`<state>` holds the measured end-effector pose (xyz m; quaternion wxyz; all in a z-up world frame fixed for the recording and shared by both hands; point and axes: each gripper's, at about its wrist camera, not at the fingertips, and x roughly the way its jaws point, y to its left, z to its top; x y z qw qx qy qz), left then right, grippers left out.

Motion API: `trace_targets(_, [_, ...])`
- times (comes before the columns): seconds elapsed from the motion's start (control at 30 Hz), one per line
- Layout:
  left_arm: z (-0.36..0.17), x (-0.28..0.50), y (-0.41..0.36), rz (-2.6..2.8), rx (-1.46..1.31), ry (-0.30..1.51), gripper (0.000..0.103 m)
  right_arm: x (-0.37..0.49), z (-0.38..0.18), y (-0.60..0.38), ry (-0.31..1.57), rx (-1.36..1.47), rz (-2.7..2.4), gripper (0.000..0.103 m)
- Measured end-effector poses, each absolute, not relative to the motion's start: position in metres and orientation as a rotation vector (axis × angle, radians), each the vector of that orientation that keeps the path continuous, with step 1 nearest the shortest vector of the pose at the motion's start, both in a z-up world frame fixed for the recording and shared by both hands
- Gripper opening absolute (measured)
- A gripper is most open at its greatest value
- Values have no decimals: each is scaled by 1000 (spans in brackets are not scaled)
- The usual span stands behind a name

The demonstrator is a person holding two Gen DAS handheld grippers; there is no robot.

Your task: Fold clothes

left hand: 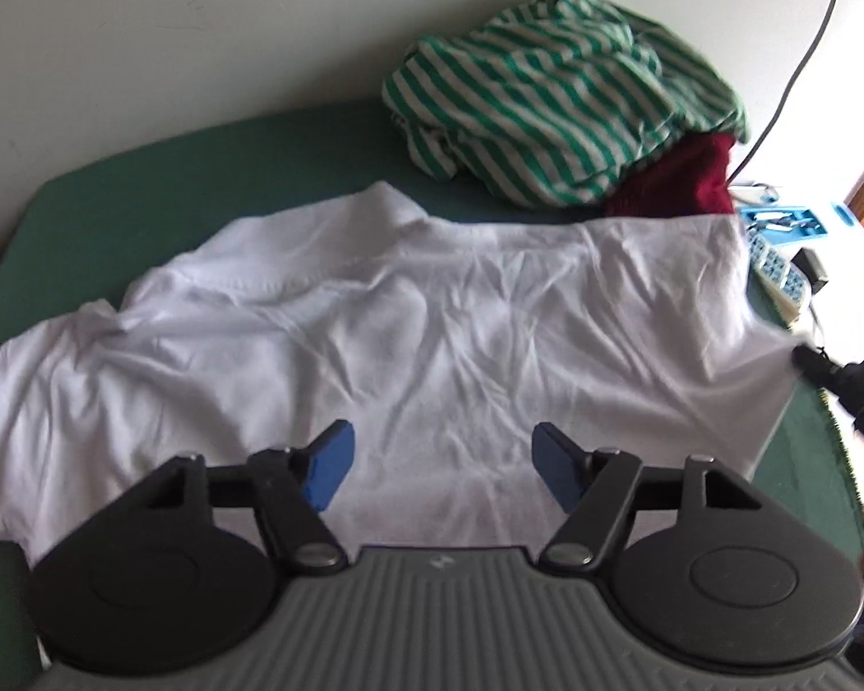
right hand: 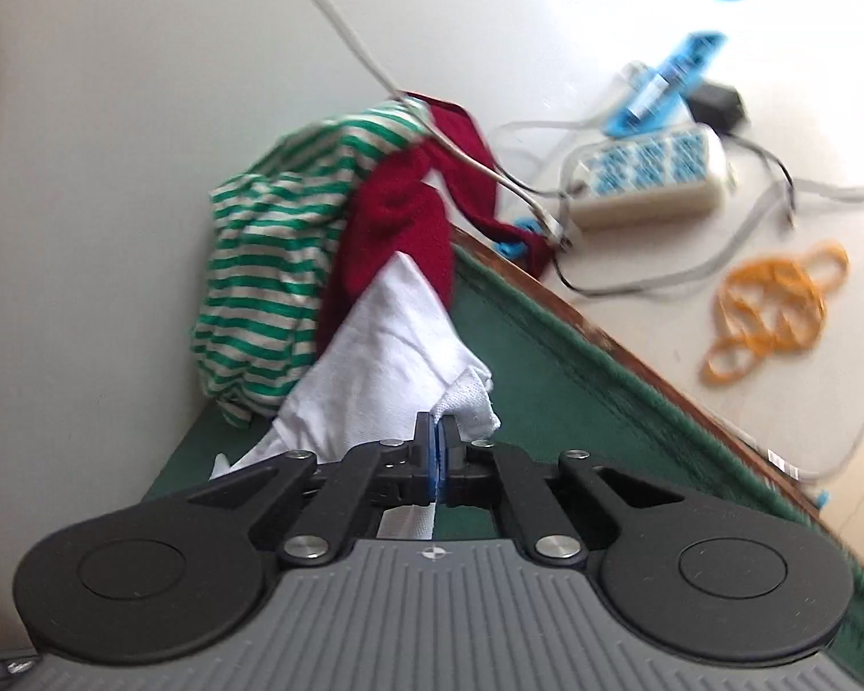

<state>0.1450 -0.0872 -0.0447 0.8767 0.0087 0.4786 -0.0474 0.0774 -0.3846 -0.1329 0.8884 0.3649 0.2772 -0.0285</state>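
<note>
I have the white shirt [left hand: 409,322] spread wide over the green counter [left hand: 144,173], still wrinkled and bunched at its left side. My right gripper [right hand: 438,449] has its jaws closed on a corner of the shirt at the right edge, and the cloth pulls into a thin point there. My left gripper [left hand: 438,463] hangs above the near middle of the shirt with jaws apart, and nothing is between them.

I think the risk is in that small pinch: if I pull hard, the corner can slip out and the fold is lost. A one-sided pull can also drag the whole shirt to the right. The striped garment [left hand: 553,92] and the dark red one [left hand: 679,178] lie just beyond the far edge, so a lifted hem could catch them.
</note>
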Motion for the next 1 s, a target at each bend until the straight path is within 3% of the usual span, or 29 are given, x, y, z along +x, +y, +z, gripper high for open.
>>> trace_targets(0.27, [-50, 113, -15, 96, -53, 977, 72, 94, -94, -285, 510, 326, 271, 0])
trace_targets(0.5, [-63, 68, 55, 172, -223, 993, 73, 57, -129, -174, 635, -42, 671, 0])
trace_targets(0.67, [-74, 64, 41, 95, -264, 1000, 73, 43, -132, -201, 699, 139, 645, 27])
trace_targets(0.9, [-91, 87, -6, -25, -220, 1009, 75, 35, -125, -231, 661, 182, 525, 27])
trace_targets(1.0, [-97, 97, -22, -8, -147, 981, 66, 48, -115, -229, 627, 185, 534, 27])
